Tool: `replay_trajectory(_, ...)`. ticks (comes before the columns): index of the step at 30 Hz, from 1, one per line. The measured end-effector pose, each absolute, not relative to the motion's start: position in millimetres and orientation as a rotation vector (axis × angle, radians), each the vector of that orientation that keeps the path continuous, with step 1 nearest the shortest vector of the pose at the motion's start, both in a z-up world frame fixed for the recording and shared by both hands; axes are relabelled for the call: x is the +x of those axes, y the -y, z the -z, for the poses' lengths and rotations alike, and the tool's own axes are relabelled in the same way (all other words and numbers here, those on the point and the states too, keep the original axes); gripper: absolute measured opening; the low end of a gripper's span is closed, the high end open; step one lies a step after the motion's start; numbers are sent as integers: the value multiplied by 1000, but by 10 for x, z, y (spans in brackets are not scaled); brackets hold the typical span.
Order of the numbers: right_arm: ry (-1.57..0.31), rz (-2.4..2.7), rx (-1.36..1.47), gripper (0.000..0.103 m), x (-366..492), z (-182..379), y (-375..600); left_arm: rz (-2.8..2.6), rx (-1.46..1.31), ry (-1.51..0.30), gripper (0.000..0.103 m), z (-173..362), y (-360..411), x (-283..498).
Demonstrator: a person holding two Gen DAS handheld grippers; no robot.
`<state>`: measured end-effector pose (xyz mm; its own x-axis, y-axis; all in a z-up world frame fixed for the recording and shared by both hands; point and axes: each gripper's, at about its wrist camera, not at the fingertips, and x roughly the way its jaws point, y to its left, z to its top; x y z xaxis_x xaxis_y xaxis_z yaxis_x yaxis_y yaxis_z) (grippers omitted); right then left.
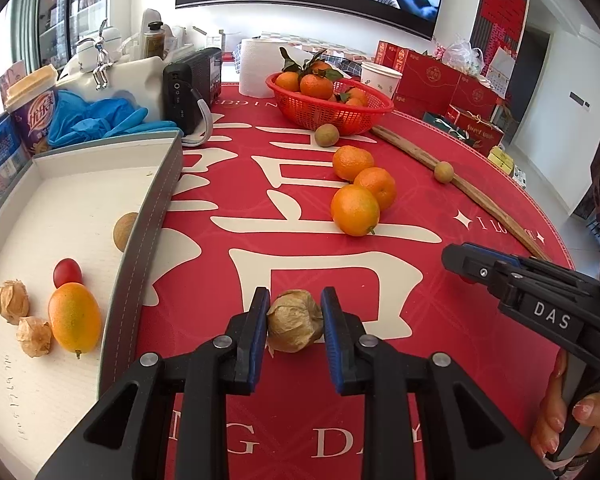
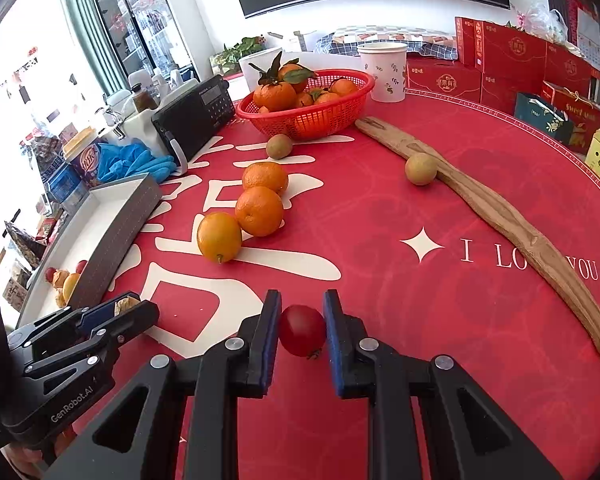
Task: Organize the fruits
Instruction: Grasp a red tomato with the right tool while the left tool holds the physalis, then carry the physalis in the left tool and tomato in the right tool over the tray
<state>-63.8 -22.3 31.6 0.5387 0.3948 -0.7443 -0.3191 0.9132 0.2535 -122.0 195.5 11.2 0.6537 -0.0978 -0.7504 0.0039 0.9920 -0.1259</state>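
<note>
While beside tray wall [image 1: 140, 240], left claw [image 1: 295, 320] around physalis [image 1: 294, 322].

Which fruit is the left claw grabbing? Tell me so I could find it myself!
Find the white tray on the red tablecloth. Just right of its grey wall, the left claw has its fingers on either side of a husk cherry. It's tan and papery, unlike the smooth shiny oranges farther back.

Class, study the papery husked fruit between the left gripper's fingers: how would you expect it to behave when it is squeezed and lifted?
The husked fruit looks dry and crinkled, so the husk would probably crumple or tear under a firm squeeze. It likely weighs little, being mostly thin husk. The left gripper flanks it closely; its rounded shape might let it roll on the red tablecloth if nudged.
</note>
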Motion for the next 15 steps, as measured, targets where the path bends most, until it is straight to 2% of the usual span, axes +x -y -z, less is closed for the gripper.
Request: replay_trajectory(15,-923,-426,108,23,-621,-281,211,37,-110,-833,28,-161,-1992,-1279)
